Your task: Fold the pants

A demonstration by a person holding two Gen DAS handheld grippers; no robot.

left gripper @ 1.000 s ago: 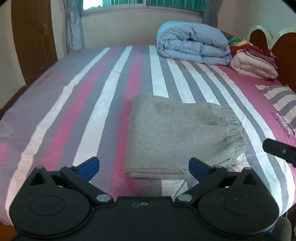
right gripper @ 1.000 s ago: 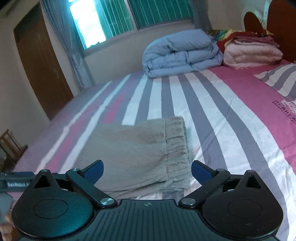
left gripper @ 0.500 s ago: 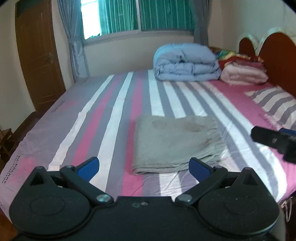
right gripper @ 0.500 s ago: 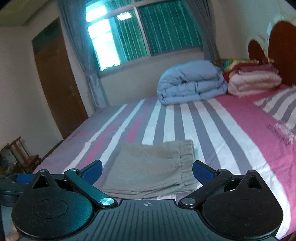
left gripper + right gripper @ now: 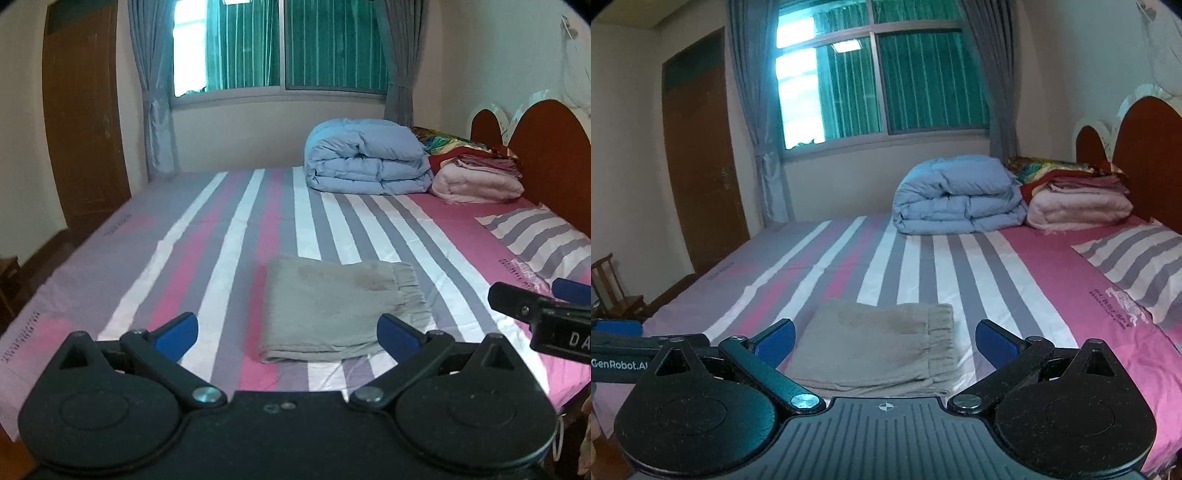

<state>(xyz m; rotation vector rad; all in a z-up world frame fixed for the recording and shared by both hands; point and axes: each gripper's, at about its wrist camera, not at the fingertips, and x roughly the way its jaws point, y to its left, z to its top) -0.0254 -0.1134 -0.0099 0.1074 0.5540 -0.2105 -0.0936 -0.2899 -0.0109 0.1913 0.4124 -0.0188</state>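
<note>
The grey pants [image 5: 340, 308] lie folded into a compact rectangle on the bed [image 5: 229, 236], near its front edge, with the elastic waistband on the right side and the folded edge facing the cameras. The left gripper [image 5: 287, 330] hangs above the near edge of the bed, its blue-tipped fingers [image 5: 175, 331] spread wide and holding nothing; the pants sit between and beyond the two tips, clear of both. The right gripper [image 5: 884, 341] sits likewise over the near edge, fingers [image 5: 995, 343] wide apart and empty, with the pants [image 5: 879, 350] framed in the gap between them. In the left wrist view the right gripper's body juts in from the right edge, just beside the bed's front corner. Striped sheet lies bare to the left of the pants and behind them, up to a rolled blue duvet [image 5: 365, 162] at the far side. Beside the duvet sits a stack of pink blankets [image 5: 476, 181] against the wooden headboard [image 5: 550, 162], and a striped pillow [image 5: 539, 236] lies along the right edge, well apart from the pants. A brown door [image 5: 85, 118] stands past the bed's left side.
</note>
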